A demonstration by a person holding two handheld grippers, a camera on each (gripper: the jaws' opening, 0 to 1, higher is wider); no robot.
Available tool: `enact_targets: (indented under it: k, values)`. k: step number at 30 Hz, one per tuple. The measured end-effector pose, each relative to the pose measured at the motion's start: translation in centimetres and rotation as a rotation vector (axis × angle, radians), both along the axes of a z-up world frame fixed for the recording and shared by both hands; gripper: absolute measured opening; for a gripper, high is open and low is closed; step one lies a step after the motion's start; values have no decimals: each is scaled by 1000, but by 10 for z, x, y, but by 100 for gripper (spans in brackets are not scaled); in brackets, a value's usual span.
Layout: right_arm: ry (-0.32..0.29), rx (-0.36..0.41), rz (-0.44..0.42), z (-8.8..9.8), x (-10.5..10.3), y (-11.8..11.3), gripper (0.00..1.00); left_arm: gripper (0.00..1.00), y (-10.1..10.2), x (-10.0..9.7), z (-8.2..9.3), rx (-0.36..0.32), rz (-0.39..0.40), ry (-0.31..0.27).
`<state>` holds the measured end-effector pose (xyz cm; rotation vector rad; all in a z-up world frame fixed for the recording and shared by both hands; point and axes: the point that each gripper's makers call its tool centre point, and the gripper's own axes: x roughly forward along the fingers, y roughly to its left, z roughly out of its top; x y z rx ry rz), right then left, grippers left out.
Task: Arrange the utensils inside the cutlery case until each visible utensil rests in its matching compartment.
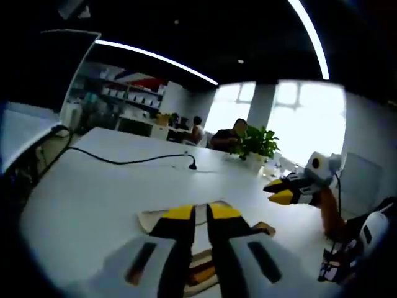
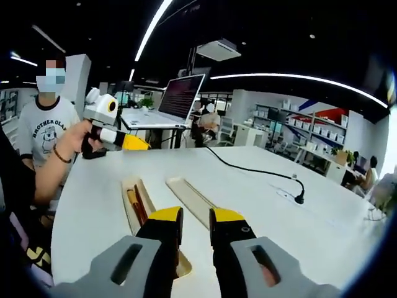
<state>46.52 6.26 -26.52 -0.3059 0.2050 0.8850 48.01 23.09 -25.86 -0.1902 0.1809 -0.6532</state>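
Observation:
A pale wooden cutlery case lies on the white table just ahead of my right gripper, whose yellow-tipped jaws stand a little apart with nothing between them. A long slot of the case holds slim reddish-brown utensils. A second pale tray piece lies beside it. In the left gripper view the case sits under my left gripper; its jaws look closed together and hold nothing that I can see. The right gripper enters there from the right. A hand holds the left gripper above the table's far left.
A black cable runs across the white table to a plug. An open laptop stands at the far end. A potted plant and seated people are beyond the table. A person in a white shirt stands at left.

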Motion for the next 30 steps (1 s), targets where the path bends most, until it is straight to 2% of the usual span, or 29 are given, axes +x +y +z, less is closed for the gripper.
enact_targets:
  k: [3, 6, 9, 11, 14, 15, 18, 20, 21, 24, 26, 27, 29, 30]
  values:
    - [10, -28, -16, 6, 8, -8, 17, 13, 3, 10, -1, 83, 13, -2]
    - [-5, -82, -58, 10, 21, -19, 17, 14, 4, 20, 4, 106, 3, 4]
    - [3, -90, -77, 9, 30, -24, 17, 18, 3, 30, 6, 117, -45, 58]
    - [56, -79, -87, 4, 37, -26, 17, 23, 6, 37, 7, 166, -41, 82]
    - [158, -61, -101, -9, 44, -27, 17, 23, 9, 50, 13, 256, -22, 79]
    - [160, -68, -104, -11, 48, -27, 17, 23, 6, 52, 14, 274, -42, 87]
    - [175, -104, -123, -18, 58, -31, 17, 24, -3, 54, 16, 259, -83, 114]
    - [205, -127, -125, -26, 61, -32, 17, 27, -8, 55, 11, 208, -97, 178]
    - [222, -137, -126, -32, 62, -33, 17, 28, -8, 57, 4, 217, -95, 207]
    - [250, -193, -127, -46, 65, -38, 17, 32, -5, 59, -15, 306, -93, 248]
    - [273, -225, -134, -54, 66, -41, 18, 36, -4, 62, -26, 324, -82, 286]
    - [270, -231, -119, -58, 68, -40, 18, 38, -8, 57, -36, 327, -79, 325]
    - [284, -228, -111, -63, 68, -39, 19, 38, 2, 56, -56, 414, -65, 409]
    - [306, -227, -110, -67, 69, -39, 19, 39, 4, 58, -61, 399, -50, 440]
